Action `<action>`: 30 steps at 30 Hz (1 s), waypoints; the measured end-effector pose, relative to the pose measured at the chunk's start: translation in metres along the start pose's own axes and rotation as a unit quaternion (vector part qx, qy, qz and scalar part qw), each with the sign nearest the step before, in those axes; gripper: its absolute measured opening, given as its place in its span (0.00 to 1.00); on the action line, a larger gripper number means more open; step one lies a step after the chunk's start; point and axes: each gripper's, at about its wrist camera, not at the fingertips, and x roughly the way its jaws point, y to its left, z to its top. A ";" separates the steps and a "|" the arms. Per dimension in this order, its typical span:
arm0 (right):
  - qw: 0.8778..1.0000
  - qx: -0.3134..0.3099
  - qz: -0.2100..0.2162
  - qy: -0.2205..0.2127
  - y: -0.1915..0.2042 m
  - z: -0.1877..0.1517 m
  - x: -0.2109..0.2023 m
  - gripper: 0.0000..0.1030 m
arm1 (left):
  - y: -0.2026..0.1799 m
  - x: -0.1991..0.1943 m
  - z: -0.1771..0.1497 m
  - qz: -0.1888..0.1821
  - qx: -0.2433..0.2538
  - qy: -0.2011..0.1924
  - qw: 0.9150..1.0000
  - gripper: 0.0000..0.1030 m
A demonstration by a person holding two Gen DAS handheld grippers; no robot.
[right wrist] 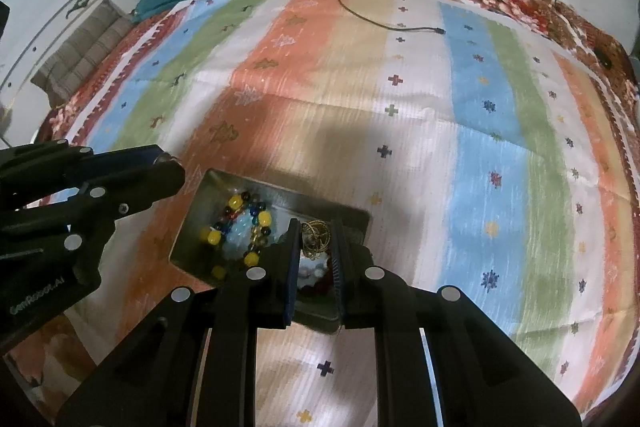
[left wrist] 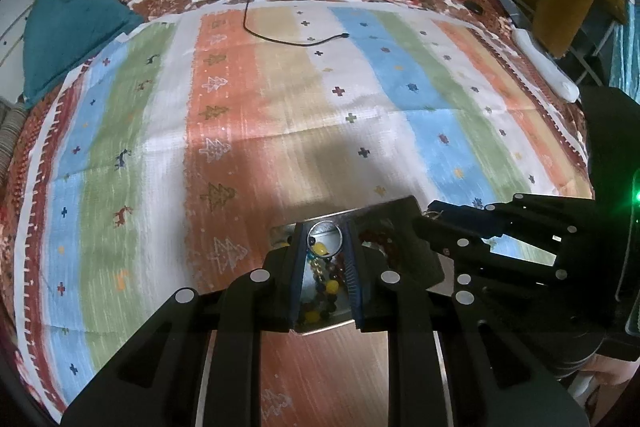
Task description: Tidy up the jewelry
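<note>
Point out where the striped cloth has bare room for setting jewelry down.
Bare: the wide stripes between the black cable and the metal tray, and the blue-green stripes right of it. Crowded: the tray, full of beaded bracelets, both grippers over it.

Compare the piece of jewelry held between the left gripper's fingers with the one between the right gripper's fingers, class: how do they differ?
The left gripper pinches a plain silver ring, one smooth round hoop; the right gripper holds a gold ornament of tangled wirework. The silver ring looks simple and open; the gold ornament looks intricate and denser. Both are held near the fingertips, above the metal tray that holds the beaded bracelets.
</note>
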 end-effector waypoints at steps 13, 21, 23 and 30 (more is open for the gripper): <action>1.000 -0.010 0.000 -0.001 0.008 -0.009 -0.006 0.35 | 0.010 -0.008 -0.006 -0.006 -0.037 -0.004 0.999 0.22; 1.000 0.008 0.000 -0.006 -0.001 -0.020 -0.020 0.38 | 0.010 -0.011 -0.011 -0.003 -0.039 -0.004 0.999 0.30; 1.000 0.014 0.000 -0.007 -0.003 -0.023 -0.024 0.40 | 0.011 -0.014 -0.014 0.000 -0.039 -0.006 0.999 0.33; 0.999 0.030 0.005 -0.012 -0.011 -0.033 -0.034 0.47 | 0.011 -0.025 -0.025 -0.001 -0.043 -0.015 0.999 0.45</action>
